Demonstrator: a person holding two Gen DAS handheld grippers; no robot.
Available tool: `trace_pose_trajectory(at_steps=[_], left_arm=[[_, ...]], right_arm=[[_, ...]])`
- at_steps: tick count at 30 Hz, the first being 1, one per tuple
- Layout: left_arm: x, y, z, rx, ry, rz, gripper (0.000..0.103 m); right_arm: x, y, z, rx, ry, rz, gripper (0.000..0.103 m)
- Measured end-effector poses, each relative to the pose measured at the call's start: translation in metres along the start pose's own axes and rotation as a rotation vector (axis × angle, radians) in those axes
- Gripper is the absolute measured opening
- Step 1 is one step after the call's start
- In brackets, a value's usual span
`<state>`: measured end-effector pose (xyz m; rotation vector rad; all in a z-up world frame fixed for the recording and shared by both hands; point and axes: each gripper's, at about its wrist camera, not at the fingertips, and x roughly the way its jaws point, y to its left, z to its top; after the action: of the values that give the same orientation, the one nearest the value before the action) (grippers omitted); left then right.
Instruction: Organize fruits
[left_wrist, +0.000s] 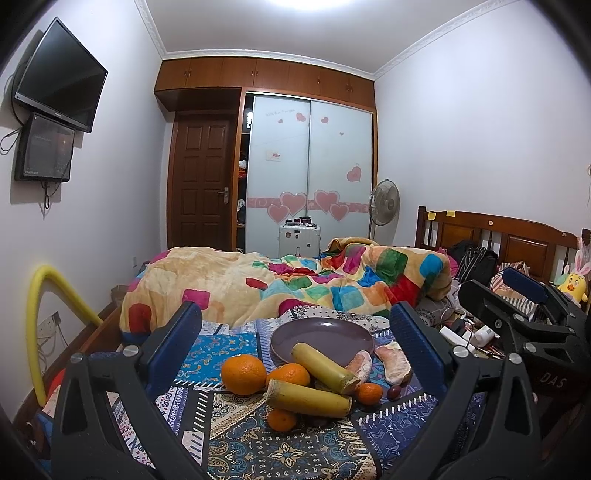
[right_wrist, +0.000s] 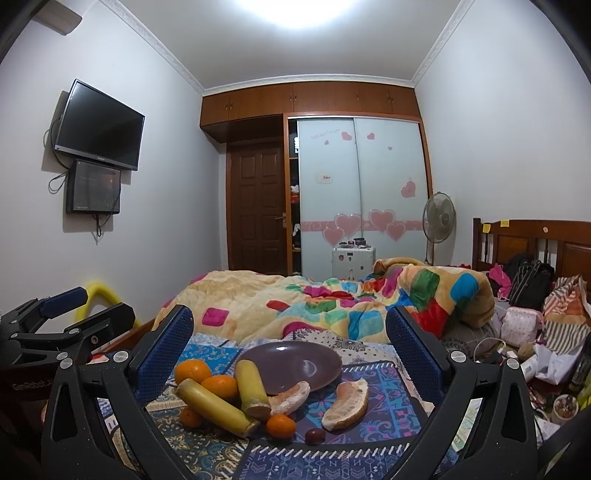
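A purple plate (left_wrist: 321, 334) (right_wrist: 291, 360) lies empty on a patterned cloth on the bed. In front of it lie several oranges (left_wrist: 243, 373) (right_wrist: 192, 371), two yellow sugarcane pieces (left_wrist: 308, 398) (right_wrist: 212, 404), two peeled pomelo segments (left_wrist: 393, 363) (right_wrist: 347, 404) and a small dark fruit (left_wrist: 394, 392) (right_wrist: 314, 435). My left gripper (left_wrist: 295, 343) is open and empty, hovering in front of the fruit pile. My right gripper (right_wrist: 290, 350) is open and empty too, to the right of the left one. Each gripper shows at the edge of the other's view.
A rumpled colourful blanket (left_wrist: 288, 280) lies behind the plate. Cables, bags and clutter (right_wrist: 528, 339) fill the bed's right side by the headboard (left_wrist: 495, 232). A yellow foam tube (left_wrist: 40, 325) stands at the left wall.
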<state>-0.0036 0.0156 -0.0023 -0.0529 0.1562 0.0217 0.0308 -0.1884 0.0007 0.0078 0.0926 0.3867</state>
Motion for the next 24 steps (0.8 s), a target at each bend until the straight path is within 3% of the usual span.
trace_pose_trajectory(at_steps=[24], left_arm=[[-0.0006,0.0005,-0.0023,0.0,-0.001,0.003,0.103]], right_arm=[[-0.0017,-0.0019,0.0025,0.003,-0.001,0.003,0.103]])
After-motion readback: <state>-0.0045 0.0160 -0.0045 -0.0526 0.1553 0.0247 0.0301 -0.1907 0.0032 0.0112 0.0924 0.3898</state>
